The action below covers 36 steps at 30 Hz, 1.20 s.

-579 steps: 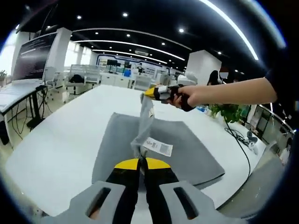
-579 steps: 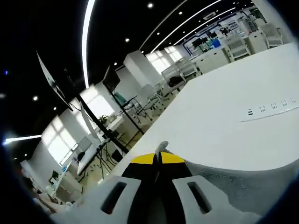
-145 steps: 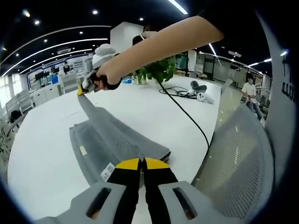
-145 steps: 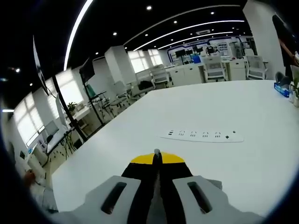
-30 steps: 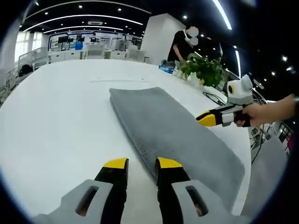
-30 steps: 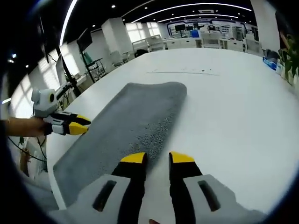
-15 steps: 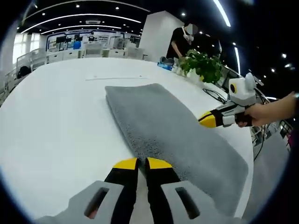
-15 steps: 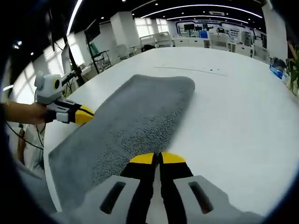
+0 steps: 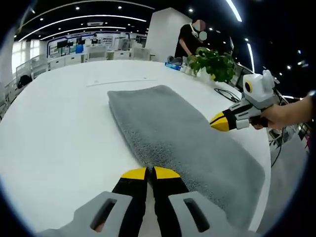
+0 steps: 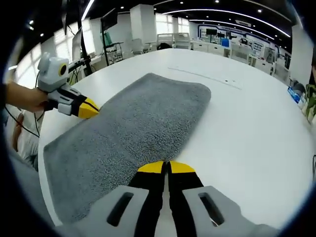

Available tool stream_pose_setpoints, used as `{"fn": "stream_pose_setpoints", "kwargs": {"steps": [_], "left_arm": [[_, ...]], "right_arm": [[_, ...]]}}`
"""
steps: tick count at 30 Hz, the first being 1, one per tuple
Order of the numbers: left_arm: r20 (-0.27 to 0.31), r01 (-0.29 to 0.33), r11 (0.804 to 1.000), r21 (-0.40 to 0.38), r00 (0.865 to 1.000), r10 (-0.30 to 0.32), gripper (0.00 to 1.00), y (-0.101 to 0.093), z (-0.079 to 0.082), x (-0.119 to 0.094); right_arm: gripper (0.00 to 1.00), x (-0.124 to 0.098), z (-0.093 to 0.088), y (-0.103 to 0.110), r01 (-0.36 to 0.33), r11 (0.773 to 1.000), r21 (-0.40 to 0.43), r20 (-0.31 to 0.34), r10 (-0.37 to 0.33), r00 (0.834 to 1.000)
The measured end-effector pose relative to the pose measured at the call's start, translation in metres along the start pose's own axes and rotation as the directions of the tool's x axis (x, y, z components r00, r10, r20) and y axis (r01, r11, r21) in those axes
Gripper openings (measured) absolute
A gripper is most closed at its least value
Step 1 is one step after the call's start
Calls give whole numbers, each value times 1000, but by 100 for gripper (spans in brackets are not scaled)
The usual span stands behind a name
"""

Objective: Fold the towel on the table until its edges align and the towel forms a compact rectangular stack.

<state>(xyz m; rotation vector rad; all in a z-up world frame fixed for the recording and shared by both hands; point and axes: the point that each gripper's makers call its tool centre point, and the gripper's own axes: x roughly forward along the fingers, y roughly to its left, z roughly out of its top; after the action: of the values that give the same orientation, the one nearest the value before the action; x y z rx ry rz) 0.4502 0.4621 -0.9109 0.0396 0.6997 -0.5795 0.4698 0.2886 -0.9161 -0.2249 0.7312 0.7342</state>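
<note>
In the left gripper view, the white table [image 9: 49,128] spreads across the left side, and the grey towel [image 9: 173,133] lies on it as a long folded strip running from the near centre away toward the upper middle. The left gripper [image 9: 150,173] rises from the bottom centre with its yellow-tipped jaws pressed together on the towel's near long edge, the pile bunched slightly at the tips. Further right, beyond the towel's other long edge, the right gripper [image 9: 217,122] comes in from the right, held by a hand [image 9: 279,116]; its yellow tips look closed and rest at the towel's edge. Behind, a potted plant [image 9: 212,64] stands on the far part of the table, with a person [image 9: 190,42] beside it.

In the right gripper view, the left gripper [image 10: 91,109] enters from the left, its yellow tips together at the towel's [image 10: 133,128] far long edge, held by a hand [image 10: 22,98]. The towel stretches from lower left up toward the centre, its far end rounded. At the bottom centre the right gripper [image 10: 166,168] has its jaws shut on the towel's near edge. The table [image 10: 247,128] is bare white to the right, with a power strip [image 10: 205,76] set in it past the towel's end.
</note>
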Motion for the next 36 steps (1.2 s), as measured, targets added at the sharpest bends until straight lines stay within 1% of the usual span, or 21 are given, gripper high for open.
{"fn": "stream_pose_setpoints", "kwargs": {"steps": [2,4,6,9,13,15,17,21,25,27,28,29,30,31,33,35,36], "left_arm": [[-5,10,1000,15,1000,-10,4,-9,1,5],[-8,29,999,21,1000,-29,4,-20,3,11],[-12,46,998,41,999,-46,4,-33,5,16],[-14,67,996,62,998,-66,4,-52,7,24],[-20,93,993,68,996,-92,4,-70,10,31],[-32,113,989,96,993,-111,4,-85,10,35],[-32,116,988,103,993,-113,4,-92,10,38],[-33,112,988,103,994,-109,4,-99,10,39],[-32,92,991,102,995,-90,4,-99,9,39],[-41,67,994,87,997,-64,4,-98,9,39],[-51,56,994,96,997,-51,4,-99,9,39],[-64,45,992,119,997,-38,4,-99,9,39],[-78,36,990,140,997,-26,4,-99,10,39],[-83,35,989,144,996,-23,4,-100,11,39],[-90,30,991,127,996,-19,5,-99,13,38],[-82,21,990,138,997,-9,7,-98,14,37],[-80,21,991,130,997,-10,9,-97,15,35]], "right_arm": [[0,-6,-5,-7,9,1000,4,-1,-9,1000],[0,-14,-11,-16,30,999,-17,-3,-31,1000],[0,-20,-16,-22,40,999,-15,-7,-40,999],[0,-31,-25,-34,62,998,1,-13,-62,998],[0,-50,-42,-48,95,995,13,-21,-95,995],[0,-58,-48,-52,108,994,33,-21,-107,994],[0,-64,-54,-55,115,992,47,-20,-114,993],[0,-72,-61,-55,120,991,64,-15,-119,993],[0,-71,-61,-55,117,990,77,-2,-118,993],[0,-72,-60,-54,118,991,58,-3,-118,993],[0,-71,-60,-54,117,991,58,-2,-117,993],[0,-71,-60,-54,119,991,60,-3,-119,993],[0,-71,-60,-55,123,990,65,-9,-123,992],[0,-70,-59,-54,125,990,61,-20,-124,992],[0,-69,-56,-55,124,990,73,-55,-120,991],[0,-68,-53,-55,120,990,67,-56,-116,992],[1,-68,-53,-55,121,990,67,-57,-117,991]]}}
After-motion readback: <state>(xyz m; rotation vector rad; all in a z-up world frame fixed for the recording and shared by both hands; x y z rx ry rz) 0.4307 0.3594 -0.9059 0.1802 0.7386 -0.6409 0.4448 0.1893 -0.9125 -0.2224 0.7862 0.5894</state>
